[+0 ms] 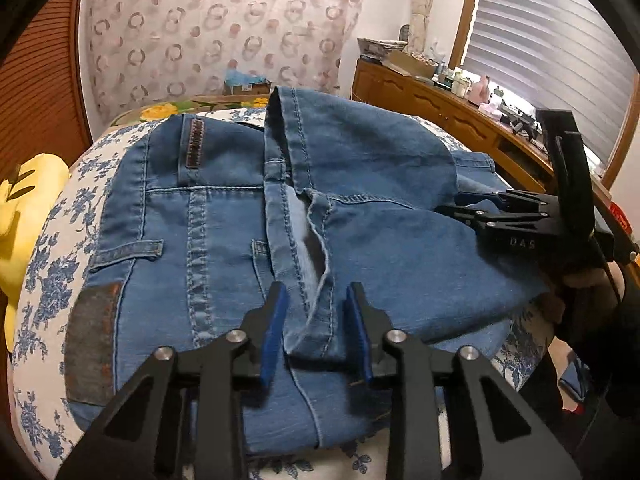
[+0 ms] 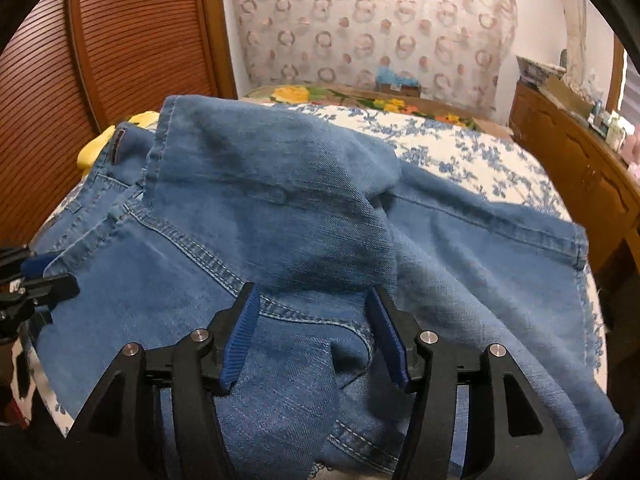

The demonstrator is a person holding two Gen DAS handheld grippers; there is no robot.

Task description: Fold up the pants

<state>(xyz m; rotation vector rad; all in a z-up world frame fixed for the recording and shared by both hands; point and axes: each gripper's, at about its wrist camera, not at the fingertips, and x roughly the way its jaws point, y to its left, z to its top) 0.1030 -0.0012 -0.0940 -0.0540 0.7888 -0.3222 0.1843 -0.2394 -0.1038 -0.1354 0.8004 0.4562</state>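
Two grippers are working over the jeans [image 1: 224,216], which are lying partly folded on the bed [image 1: 44,280] with the blue floral cover.

Left gripper [image 1: 316,332]: fingers spread apart, nothing pinched. Hovering low over the near edge of the jeans, with a seam and a flap of denim running between and just ahead of the blue pads [image 1: 274,332]. Ahead and to its left, the waistband with the dark leather patch [image 1: 195,143] is lying flat. Ahead and to its right, a leg is folded back over the seat.

Right gripper [image 2: 312,336]: also spread wide, gripping nothing. Denim is bunching up directly ahead of and between its pads [image 2: 240,340]; a folded hump of leg is rising just beyond the tips. Further to its right, another stretch of leg is running out across the bed toward the wooden dresser [image 2: 576,160].

In the left view the right gripper is coming in from the right side, low on the fabric. In the right view the left gripper is sitting at the far left edge, beside the jeans.

Yellow pillow [image 1: 24,216] is sitting left of the left gripper.
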